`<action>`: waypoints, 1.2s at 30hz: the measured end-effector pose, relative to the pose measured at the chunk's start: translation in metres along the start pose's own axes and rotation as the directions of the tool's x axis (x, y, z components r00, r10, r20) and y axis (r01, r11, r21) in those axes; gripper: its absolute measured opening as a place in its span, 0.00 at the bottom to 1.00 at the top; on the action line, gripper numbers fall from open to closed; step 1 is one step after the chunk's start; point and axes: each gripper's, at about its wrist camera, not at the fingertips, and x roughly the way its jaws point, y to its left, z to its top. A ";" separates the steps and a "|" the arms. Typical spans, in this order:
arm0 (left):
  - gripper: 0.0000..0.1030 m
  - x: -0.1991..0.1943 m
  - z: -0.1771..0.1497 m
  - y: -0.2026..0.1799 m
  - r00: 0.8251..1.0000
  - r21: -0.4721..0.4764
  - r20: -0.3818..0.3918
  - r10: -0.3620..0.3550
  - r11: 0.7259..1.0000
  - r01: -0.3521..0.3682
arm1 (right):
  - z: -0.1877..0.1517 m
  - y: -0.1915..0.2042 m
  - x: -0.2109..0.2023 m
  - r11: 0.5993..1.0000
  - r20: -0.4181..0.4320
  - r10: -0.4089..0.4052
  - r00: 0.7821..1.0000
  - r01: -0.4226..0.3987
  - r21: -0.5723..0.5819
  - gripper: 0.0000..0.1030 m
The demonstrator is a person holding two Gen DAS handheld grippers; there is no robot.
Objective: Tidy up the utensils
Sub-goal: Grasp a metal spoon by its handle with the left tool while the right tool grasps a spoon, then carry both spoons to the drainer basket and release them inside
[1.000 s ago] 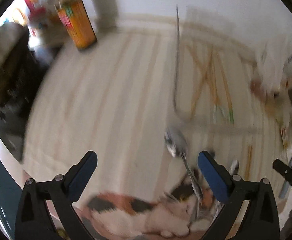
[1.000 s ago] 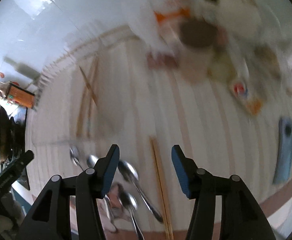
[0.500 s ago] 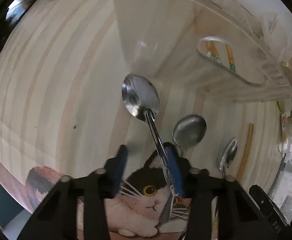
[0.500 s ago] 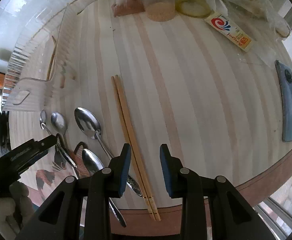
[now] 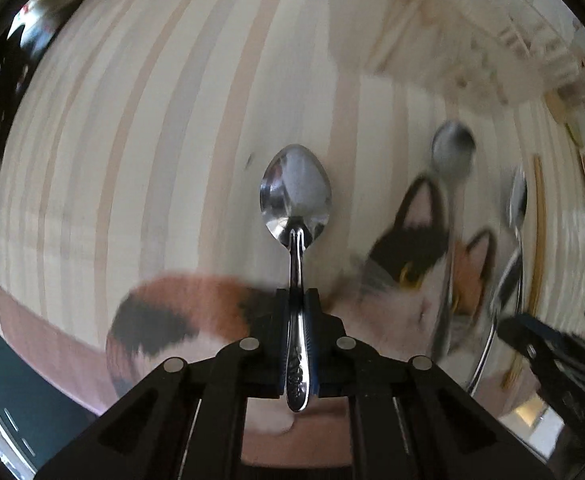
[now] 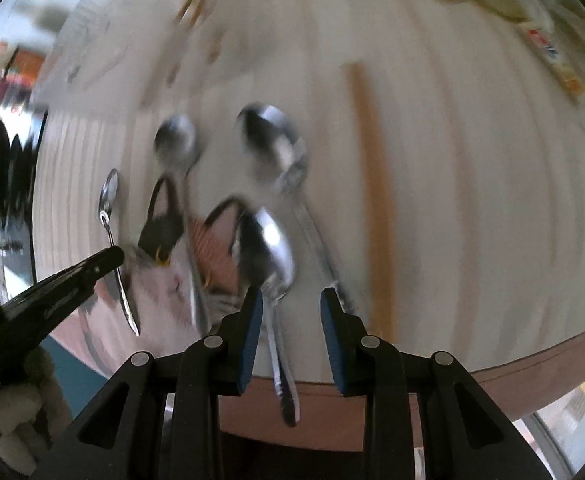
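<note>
Spoons are spread over the striped wooden table [image 5: 140, 128] around a cat-picture mat [image 5: 404, 280] that lies at its near edge, and I use that mat as my landmark. My left gripper [image 5: 299, 300] is closed tight on the handle of one steel spoon [image 5: 295, 196]; the handle runs straight between the blue pads, and the bowl points away from me, lifted over the bare wood just left of the cat's head. My right gripper [image 6: 290, 300] stands at a narrow gap, its jaws not pressed together, with a second spoon [image 6: 270, 248] lying between them; its bowl rests over the right part of the mat and its handle reaches back past the table edge toward me. I cannot tell whether either pad touches that handle. In the right wrist view, a third spoon [image 6: 270, 136] lies just beyond the mat's right side, and a smaller spoon [image 6: 174, 140] has its bowl past the cat's ears with the handle crossing the mat. Wooden chopsticks [image 6: 372, 184] lie on the wood to the right of the mat, apart from the spoons. Beyond the mat, toward the far left, I see a clear plastic tray [image 6: 88, 60], heavily blurred.
</note>
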 end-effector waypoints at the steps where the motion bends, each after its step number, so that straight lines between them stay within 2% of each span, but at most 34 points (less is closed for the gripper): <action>1: 0.05 0.000 -0.006 0.004 1.000 -0.005 -0.007 -0.007 1.000 0.007 | -0.003 0.006 0.007 1.000 -0.009 -0.018 1.000 0.018 -0.016 0.31; 4: 0.06 0.001 -0.015 0.014 0.999 -0.013 -0.011 -0.038 0.999 0.038 | -0.004 0.022 0.014 0.994 0.013 -0.085 0.996 0.085 -0.067 0.29; 6: 0.09 0.003 -0.021 0.029 0.997 -0.038 -0.016 -0.071 0.997 0.070 | -0.007 0.037 0.020 0.971 0.042 -0.197 0.980 0.201 -0.130 0.18; 7: 0.09 0.004 -0.021 0.034 0.995 -0.058 -0.021 -0.093 0.994 0.091 | -0.009 0.040 0.022 0.964 0.054 -0.222 0.974 0.227 -0.138 0.16; 8: 0.09 0.004 -0.018 0.042 0.993 -0.072 -0.026 -0.112 0.991 0.110 | -0.010 0.045 0.024 0.956 0.070 -0.244 0.967 0.252 -0.149 0.09; 10: 0.10 0.004 -0.014 0.054 0.988 -0.095 -0.033 -0.150 0.985 0.146 | -0.010 0.054 0.027 0.953 0.095 -0.256 0.962 0.267 -0.143 0.06; 13: 0.10 0.005 -0.011 0.061 0.986 -0.105 -0.036 -0.165 0.981 0.161 | -0.001 0.052 0.027 0.961 0.107 -0.242 0.964 0.254 -0.108 0.06; 15: 0.10 0.002 -0.009 0.067 0.990 -0.089 -0.026 -0.135 0.987 0.133 | 0.004 0.051 0.028 0.965 0.101 -0.231 0.968 0.241 -0.103 0.06; 17: 0.10 -0.002 0.004 0.061 0.995 -0.064 -0.014 -0.103 0.993 0.102 | 0.004 0.050 0.031 0.971 0.078 -0.205 0.976 0.213 -0.107 0.07; 22: 0.11 -0.003 0.011 0.046 0.999 -0.003 0.001 -0.038 0.999 0.038 | 0.011 0.031 0.032 0.981 0.029 -0.162 0.986 0.164 -0.100 0.10; 23: 0.11 -0.002 0.012 0.042 0.999 -0.004 0.005 -0.034 0.999 0.034 | 0.013 0.024 0.032 0.989 0.017 -0.124 0.992 0.125 -0.073 0.14; 25: 0.11 -0.002 0.014 0.037 1.000 -0.007 0.013 -0.024 1.000 0.024 | 0.005 0.002 0.032 0.999 -0.008 -0.042 0.999 0.042 -0.012 0.16; 27: 0.11 -0.004 0.009 0.029 1.000 -0.002 0.024 -0.013 1.000 0.013 | 0.005 -0.020 0.028 1.000 -0.024 -0.016 1.000 0.016 0.003 0.16; 31: 0.10 0.000 0.014 0.010 0.999 0.017 0.044 0.017 1.000 -0.018 | 0.002 -0.024 0.028 0.999 -0.025 -0.037 0.999 0.037 -0.021 0.16; 32: 0.08 0.001 0.020 -0.004 0.999 0.021 0.051 0.016 1.000 -0.017 | 0.002 -0.023 0.029 0.998 -0.024 -0.050 0.998 0.050 -0.025 0.16; 36: 0.07 0.000 0.023 -0.030 0.997 0.049 0.074 0.027 0.998 -0.031 | 0.003 -0.004 0.023 0.992 0.007 -0.113 0.994 0.113 -0.064 0.18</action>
